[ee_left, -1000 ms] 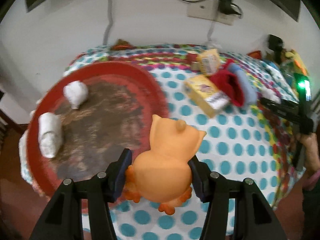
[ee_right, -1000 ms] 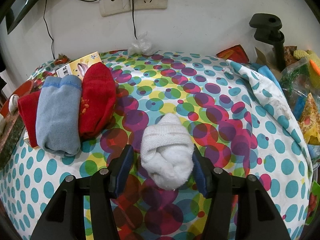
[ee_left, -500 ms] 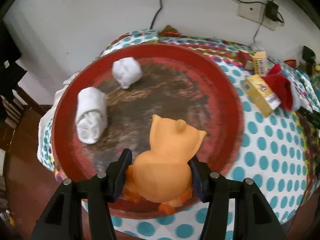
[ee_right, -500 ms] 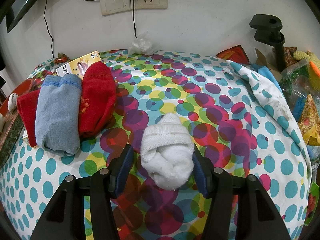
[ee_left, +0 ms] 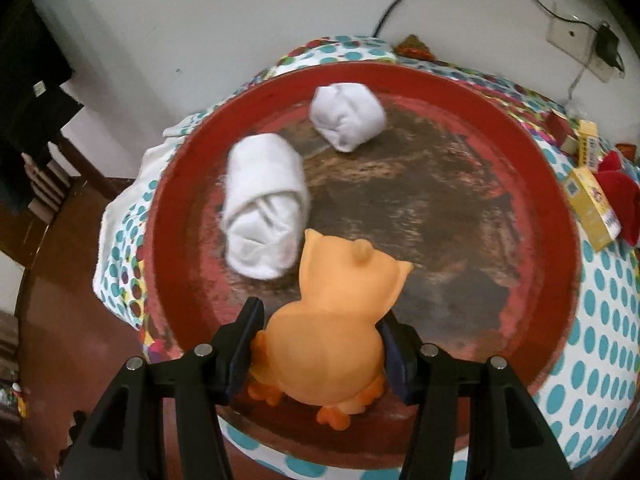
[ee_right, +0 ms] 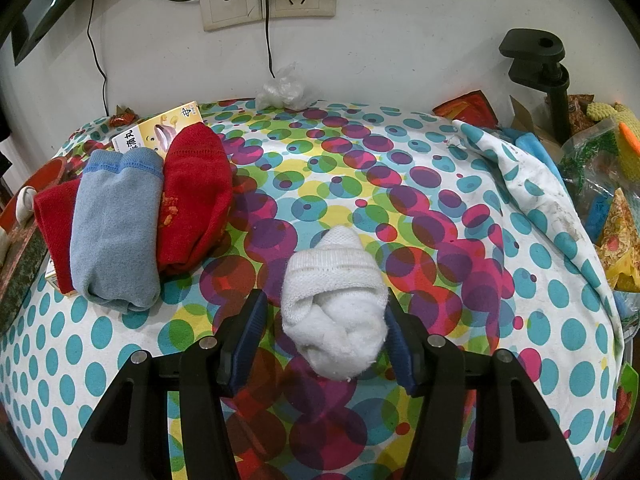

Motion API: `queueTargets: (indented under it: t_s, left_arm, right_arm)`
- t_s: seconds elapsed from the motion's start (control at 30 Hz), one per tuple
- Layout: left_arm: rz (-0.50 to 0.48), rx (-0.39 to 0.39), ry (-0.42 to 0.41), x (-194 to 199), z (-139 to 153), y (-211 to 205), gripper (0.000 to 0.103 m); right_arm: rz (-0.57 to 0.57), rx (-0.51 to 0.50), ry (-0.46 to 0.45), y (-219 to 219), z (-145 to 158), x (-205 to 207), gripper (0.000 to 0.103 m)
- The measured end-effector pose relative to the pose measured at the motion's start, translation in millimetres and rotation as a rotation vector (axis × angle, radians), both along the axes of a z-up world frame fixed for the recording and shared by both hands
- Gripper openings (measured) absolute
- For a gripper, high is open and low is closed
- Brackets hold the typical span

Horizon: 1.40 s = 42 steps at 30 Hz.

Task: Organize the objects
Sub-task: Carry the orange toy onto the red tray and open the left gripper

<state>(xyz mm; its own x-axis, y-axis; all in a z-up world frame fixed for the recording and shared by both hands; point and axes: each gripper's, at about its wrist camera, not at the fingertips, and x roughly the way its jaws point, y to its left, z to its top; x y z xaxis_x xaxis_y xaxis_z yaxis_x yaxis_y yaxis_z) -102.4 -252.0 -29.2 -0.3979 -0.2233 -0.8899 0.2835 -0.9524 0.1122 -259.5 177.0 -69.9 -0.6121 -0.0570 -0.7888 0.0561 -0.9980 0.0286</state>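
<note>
An orange owl toy is seen pinched between the jaws of the left gripper above the near part of a round red tray, where two rolled white socks are lying apart. Only the right wrist view shows the right gripper, jaws spread around a balled white sock that is touched by the right finger alone. Red and blue socks are laid side by side on the dotted tablecloth, below wall sockets on a white wall.
</note>
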Motion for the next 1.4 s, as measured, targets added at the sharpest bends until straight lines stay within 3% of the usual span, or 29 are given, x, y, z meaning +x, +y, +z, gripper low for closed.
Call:
queueTargets:
  t_s: [0.3, 0.73, 0.97, 1.4]
  left_arm:
    - [0.017, -0.027, -0.021, -4.9, -7.8, -16.7, 0.058]
    - [0.057, 0.023, -0.032, -7.5, -9.3, -31.4, 0.059]
    - [0.025, -0.012, -0.032, -3.6, -4.3, -25.1, 0.070]
    - [-0.003, 0.011, -0.018, 8.1, 8.5, -21.8, 0.072]
  right_arm:
    - [-0.001, 0.001, 0.000, -1.9, -0.5, -0.9, 0.055]
    - [-0.001, 0.003, 0.000, -4.4, -1.3, -2.2, 0.055]
    - [-0.002, 0.005, 0.000, -5.9, -1.8, -2.9, 0.055]
    - [-0.002, 0.007, -0.001, -8.0, -2.6, -4.1, 0.055]
